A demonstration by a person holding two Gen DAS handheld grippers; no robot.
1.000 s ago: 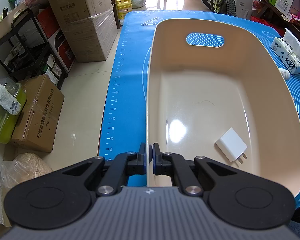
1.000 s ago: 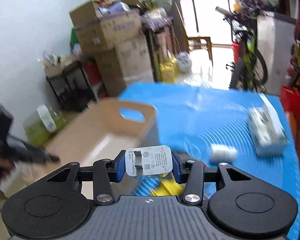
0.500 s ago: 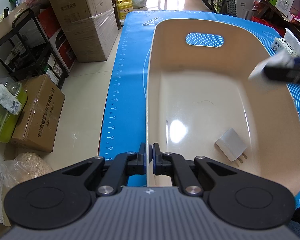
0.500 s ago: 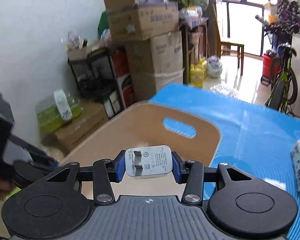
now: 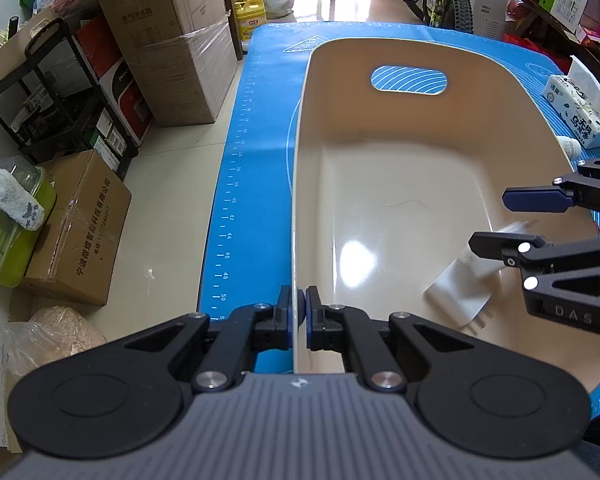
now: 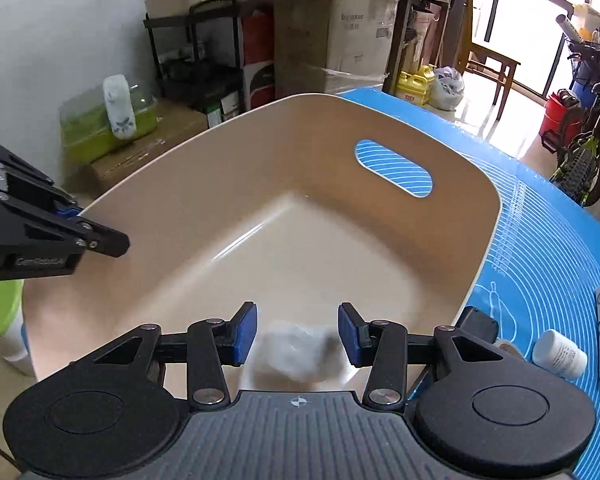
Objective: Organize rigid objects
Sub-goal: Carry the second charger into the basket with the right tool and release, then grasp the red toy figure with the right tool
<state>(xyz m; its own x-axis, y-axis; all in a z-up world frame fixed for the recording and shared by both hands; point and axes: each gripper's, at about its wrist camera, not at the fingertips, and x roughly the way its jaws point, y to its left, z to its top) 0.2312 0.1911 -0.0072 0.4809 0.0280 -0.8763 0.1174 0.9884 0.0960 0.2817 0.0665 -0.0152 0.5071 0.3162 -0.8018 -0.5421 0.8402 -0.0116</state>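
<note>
A beige plastic tub [image 5: 380, 168] with a handle slot stands on the blue mat [image 5: 260, 120]. My left gripper [image 5: 297, 316] is shut on the tub's near rim. My right gripper [image 6: 297, 334] is open over the tub; it also shows in the left wrist view [image 5: 496, 220]. A white charger plug [image 6: 298, 350] is blurred, falling just below the right gripper's blue pads [image 6: 244, 334]. Another white charger plug [image 5: 458, 292] lies on the tub floor, partly hidden by the right gripper.
A tissue pack [image 5: 580, 110] and a small white bottle [image 6: 560, 354] lie on the mat right of the tub. Cardboard boxes [image 5: 172, 40], a black shelf [image 5: 52, 92] and a green bin [image 5: 4, 236] stand on the floor to the left. A bicycle [image 6: 584, 160] stands beyond.
My right gripper came over the tub, opened and let go of the white charger plug, which now drops blurred. The left gripper stays shut on the rim.
</note>
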